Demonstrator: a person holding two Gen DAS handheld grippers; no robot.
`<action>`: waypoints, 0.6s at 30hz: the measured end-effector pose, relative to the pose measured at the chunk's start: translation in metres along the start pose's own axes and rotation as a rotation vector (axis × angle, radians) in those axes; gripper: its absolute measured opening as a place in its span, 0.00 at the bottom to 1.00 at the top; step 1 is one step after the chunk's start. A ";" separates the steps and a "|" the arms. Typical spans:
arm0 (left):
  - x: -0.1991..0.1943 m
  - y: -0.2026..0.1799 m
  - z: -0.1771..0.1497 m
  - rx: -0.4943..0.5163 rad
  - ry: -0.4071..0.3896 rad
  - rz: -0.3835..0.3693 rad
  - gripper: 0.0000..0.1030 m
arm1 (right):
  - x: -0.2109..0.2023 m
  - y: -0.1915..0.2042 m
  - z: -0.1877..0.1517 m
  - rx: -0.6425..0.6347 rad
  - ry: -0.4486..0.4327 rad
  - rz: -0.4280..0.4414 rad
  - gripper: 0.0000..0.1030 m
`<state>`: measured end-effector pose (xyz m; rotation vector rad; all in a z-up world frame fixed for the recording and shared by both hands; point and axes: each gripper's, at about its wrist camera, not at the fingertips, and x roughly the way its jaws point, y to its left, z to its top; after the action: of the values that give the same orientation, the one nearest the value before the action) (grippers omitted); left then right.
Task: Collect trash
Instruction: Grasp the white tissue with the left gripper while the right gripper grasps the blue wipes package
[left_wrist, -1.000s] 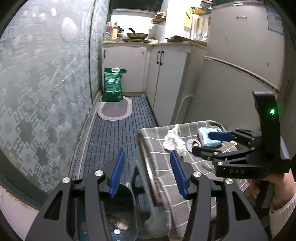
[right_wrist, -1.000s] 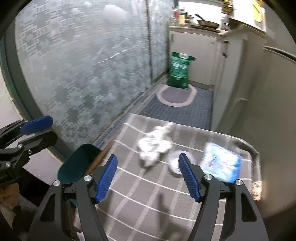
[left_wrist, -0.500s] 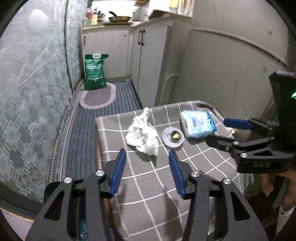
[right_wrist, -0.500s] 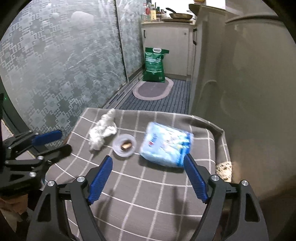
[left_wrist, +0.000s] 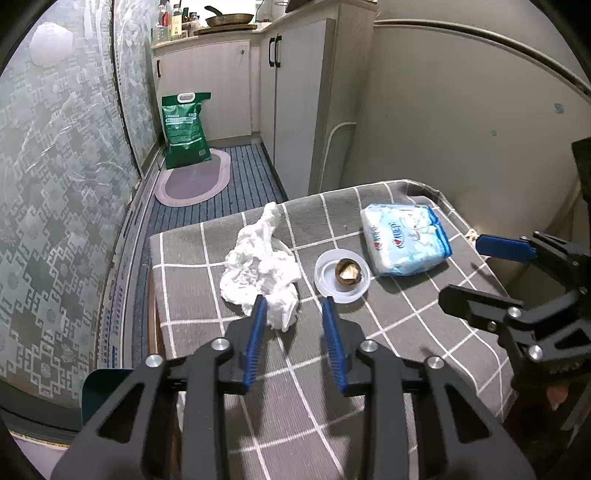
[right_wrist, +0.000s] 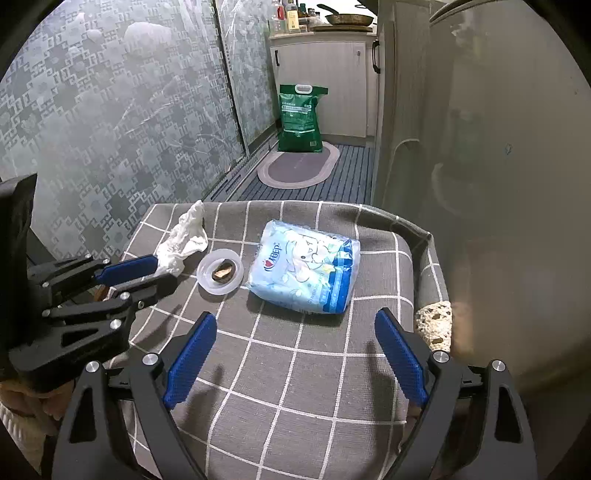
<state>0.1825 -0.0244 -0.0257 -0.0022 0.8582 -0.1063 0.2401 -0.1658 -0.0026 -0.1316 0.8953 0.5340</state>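
A small tabletop (left_wrist: 424, 332) under a grey checked cloth carries a blue pack of tissues (right_wrist: 304, 271) at the right, a crumpled white paper wad (left_wrist: 258, 264) at the left, and a small clear lid (left_wrist: 341, 275) holding a nutshell between them. The left claw (left_wrist: 293, 317) is closing, its tips at the wad's near edge, not yet pinching; the right claw (right_wrist: 291, 349) is opening wide, empty, just short of the pack. The pickup seems to be starting: next, the left claw likely needs to reach deeper round the wad before squeezing.
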 end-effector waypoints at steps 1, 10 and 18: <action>0.002 0.000 0.001 -0.001 0.006 0.002 0.27 | 0.001 0.000 0.000 0.000 0.002 0.000 0.86; 0.012 0.006 0.001 -0.010 0.046 0.011 0.08 | 0.007 0.007 0.005 0.005 0.005 -0.037 0.86; -0.013 0.014 0.001 -0.026 -0.028 -0.032 0.07 | 0.024 0.012 0.010 0.025 0.021 -0.128 0.86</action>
<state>0.1760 -0.0094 -0.0158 -0.0416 0.8315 -0.1245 0.2534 -0.1430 -0.0133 -0.1710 0.9075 0.4033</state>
